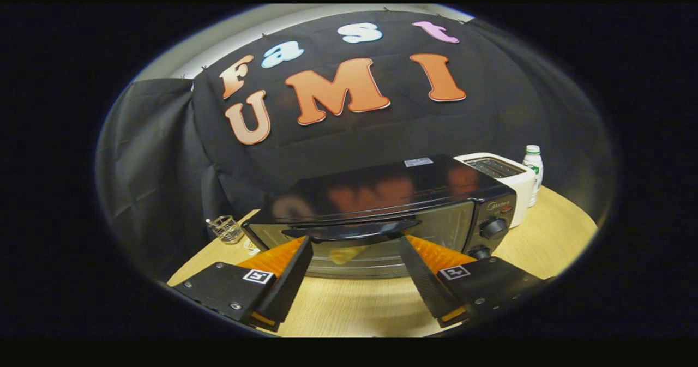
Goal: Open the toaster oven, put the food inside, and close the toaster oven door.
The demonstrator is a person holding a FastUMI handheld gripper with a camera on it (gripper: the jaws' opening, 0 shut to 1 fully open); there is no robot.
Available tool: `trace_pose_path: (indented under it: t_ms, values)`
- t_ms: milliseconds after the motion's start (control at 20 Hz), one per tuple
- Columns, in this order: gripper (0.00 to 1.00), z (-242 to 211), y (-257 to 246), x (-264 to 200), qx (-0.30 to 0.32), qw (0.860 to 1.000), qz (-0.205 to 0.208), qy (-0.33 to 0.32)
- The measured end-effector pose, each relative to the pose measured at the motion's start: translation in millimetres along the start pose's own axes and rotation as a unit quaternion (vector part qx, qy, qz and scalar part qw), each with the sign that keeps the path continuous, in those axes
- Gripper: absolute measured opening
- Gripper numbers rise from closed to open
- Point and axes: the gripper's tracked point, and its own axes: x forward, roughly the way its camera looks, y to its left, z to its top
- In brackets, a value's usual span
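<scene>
A black toaster oven [381, 192] stands on the wooden table [556, 236], its glass door closed. The door's dark curved handle [351, 229] runs along the top of the door. My gripper [355, 242] is open, its two fingertips right at the handle, one near each end, with the handle just ahead and slightly above them. Nothing is held between the fingers. Something yellowish shows dimly behind the door glass [346, 253] between the fingers; I cannot tell whether it is food or a reflection. Two black knobs [493, 228] sit on the oven's right panel.
A white slot toaster [504, 173] stands close behind the oven's right side, with a small white bottle with a green cap [533, 170] beside it. A small wire basket [226, 229] sits on the table to the oven's left. Black cloth walls the booth behind.
</scene>
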Motion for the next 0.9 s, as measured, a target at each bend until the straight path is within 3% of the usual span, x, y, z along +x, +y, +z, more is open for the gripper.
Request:
trace_pose_path:
  t_ms: [350,700,900]
  values:
    - [0.94,49.9,-2.4,-57.6,-0.029,0.994,0.0,-0.106]
    - [0.94,96.4,-10.3,-121.4,-0.084,0.975,-0.015,-0.205]
    - [0.94,110.9,-3.5,-150.1,-0.096,0.967,-0.001,-0.237]
